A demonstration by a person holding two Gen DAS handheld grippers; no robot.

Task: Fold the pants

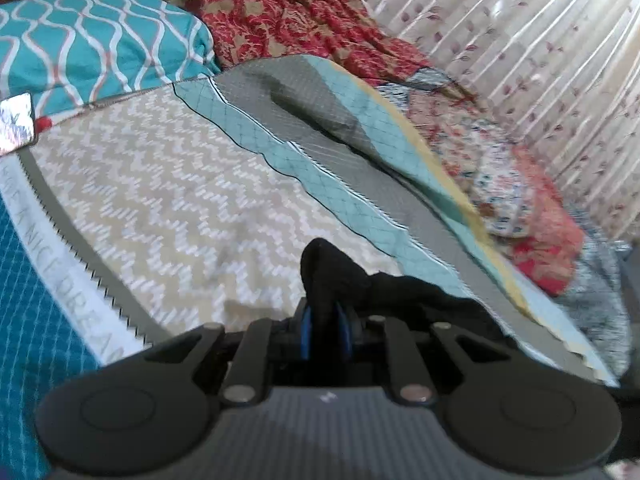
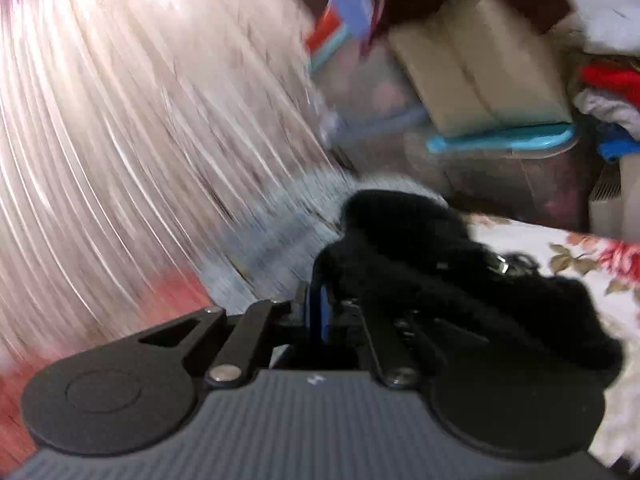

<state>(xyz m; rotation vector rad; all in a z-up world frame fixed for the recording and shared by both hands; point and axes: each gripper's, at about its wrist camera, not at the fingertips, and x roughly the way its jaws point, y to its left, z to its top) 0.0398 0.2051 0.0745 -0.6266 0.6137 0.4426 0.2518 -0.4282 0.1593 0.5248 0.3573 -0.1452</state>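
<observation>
The left gripper [image 1: 324, 320] is clenched on a bunch of the black pants [image 1: 336, 272], which trail off to its right over the bed [image 1: 168, 184]. The right gripper [image 2: 332, 312] also grasps the pants [image 2: 432, 256], heaped to its right; that view is blurred, so the cloth probably hangs between them, ready to spread flat

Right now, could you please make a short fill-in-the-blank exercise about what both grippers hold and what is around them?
1. The left gripper is shut on ____ pants.
2. The pillow is teal with wavy ____ lines.
3. The right gripper holds the same ____.

Missing words: black; white; pants
</observation>
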